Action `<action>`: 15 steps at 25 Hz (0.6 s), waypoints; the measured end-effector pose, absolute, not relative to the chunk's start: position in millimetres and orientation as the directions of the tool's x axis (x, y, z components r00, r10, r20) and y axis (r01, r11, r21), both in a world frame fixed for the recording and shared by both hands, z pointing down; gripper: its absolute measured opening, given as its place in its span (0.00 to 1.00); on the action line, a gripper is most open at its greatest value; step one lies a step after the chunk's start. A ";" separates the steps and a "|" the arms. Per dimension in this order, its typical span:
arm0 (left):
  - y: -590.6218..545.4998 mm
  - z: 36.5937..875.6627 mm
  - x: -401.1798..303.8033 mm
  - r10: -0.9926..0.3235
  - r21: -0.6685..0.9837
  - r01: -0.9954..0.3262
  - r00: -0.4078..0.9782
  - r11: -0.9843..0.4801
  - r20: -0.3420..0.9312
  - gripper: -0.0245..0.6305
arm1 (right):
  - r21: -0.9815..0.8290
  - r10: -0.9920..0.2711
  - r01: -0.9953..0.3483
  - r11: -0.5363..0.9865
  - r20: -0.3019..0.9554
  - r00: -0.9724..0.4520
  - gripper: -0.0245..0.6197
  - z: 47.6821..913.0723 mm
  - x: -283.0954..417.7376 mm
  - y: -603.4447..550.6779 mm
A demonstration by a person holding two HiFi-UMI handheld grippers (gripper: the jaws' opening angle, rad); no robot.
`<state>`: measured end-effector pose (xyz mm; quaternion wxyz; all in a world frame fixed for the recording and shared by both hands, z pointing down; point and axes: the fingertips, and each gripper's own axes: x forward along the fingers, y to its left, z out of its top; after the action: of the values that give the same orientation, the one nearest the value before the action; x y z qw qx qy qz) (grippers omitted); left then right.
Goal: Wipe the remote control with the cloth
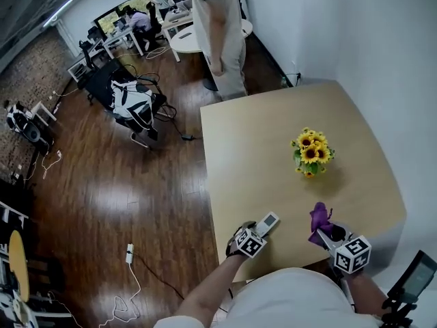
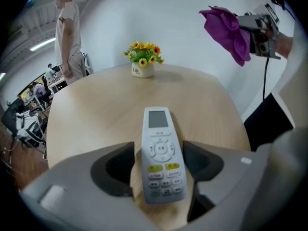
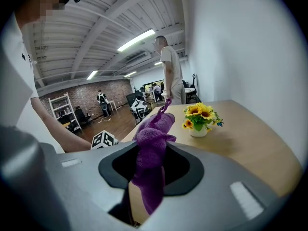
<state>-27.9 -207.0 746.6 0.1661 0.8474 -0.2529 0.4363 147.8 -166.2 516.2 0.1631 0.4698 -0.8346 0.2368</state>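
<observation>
A white remote control (image 1: 267,222) lies face up on the light wooden table (image 1: 273,142) near its front edge. In the left gripper view the remote (image 2: 161,153) lies between the jaws of my left gripper (image 2: 159,166), and a narrow gap shows on each side, so the pads do not press on it. In the head view my left gripper (image 1: 261,229) sits low over the remote's near end. My right gripper (image 1: 328,232) is shut on a purple cloth (image 1: 319,219), held in the air to the right of the remote. The cloth (image 3: 151,148) bunches up between its jaws.
A small white pot of sunflowers (image 1: 311,154) stands mid-table, beyond both grippers. A person in light clothes (image 1: 222,33) stands at the table's far left corner. The table edge runs just left of the remote. White walls close in at the right, and desks and chairs stand far off.
</observation>
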 end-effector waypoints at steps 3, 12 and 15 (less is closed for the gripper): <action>-210.5 740.9 -30.8 -0.306 0.031 -0.565 0.490 -0.824 0.816 0.52 | -0.236 -0.698 -0.854 0.464 0.497 -0.516 0.23 515.6 140.9 -167.1; -208.1 687.4 -46.5 -0.415 -0.015 -0.592 0.547 -0.806 0.727 0.52 | -0.225 -0.674 -0.836 0.500 0.505 -0.539 0.23 515.4 119.2 -166.5; -201.0 658.4 -59.5 -0.468 -0.029 -0.611 0.572 -0.791 0.674 0.52 | -0.221 -0.679 -0.840 0.496 0.504 -0.534 0.23 514.6 111.4 -158.7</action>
<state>-59.5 -201.0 658.4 0.1038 0.8806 -0.3063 0.3463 111.4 -158.7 514.6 0.1783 0.4486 -0.8463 0.2253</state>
